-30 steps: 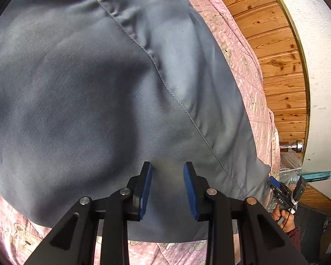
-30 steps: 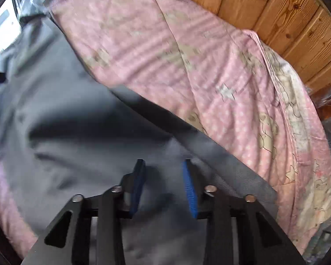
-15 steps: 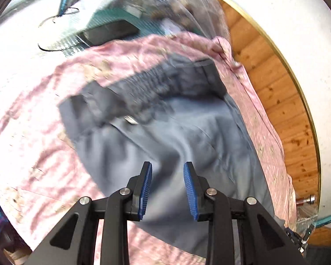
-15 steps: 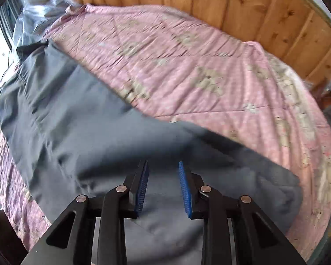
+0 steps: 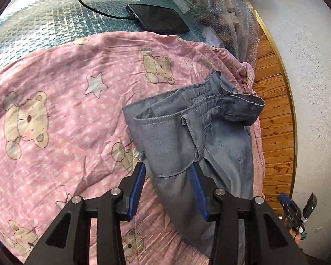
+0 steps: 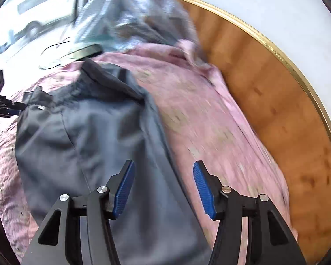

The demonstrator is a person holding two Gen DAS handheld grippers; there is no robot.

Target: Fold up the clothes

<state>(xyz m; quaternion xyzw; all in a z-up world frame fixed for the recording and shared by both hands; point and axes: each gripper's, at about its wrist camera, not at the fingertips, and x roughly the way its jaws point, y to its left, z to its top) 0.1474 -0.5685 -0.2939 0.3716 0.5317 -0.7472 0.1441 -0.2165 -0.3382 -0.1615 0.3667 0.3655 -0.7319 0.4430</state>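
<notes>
Grey trousers [image 5: 187, 145] lie lengthwise on a pink bear-print blanket [image 5: 66, 114], their elastic waistband [image 5: 211, 101] at the far end. My left gripper [image 5: 168, 176] is open just over the hip area, and a seamed flap of the cloth lies between its blue pads [image 5: 139, 183] without being pinched. My right gripper [image 6: 163, 178] is open wide above the trouser leg [image 6: 94, 137] near its right edge; this view is blurred. The right gripper [image 5: 298, 209] also shows at the left wrist view's lower right, with a hand on it.
A black phone [image 5: 161, 19] with a cable lies on bubble wrap [image 5: 44, 22] beyond the blanket. A wooden floor [image 5: 273, 132], a brass strip and a white wall [image 5: 315, 88] run along the right. The blanket [image 6: 209, 121] drops off toward that floor.
Both views have swung from close over the grey cloth up toward the waistband end. The jaws of both grippers stand wider apart than before.
</notes>
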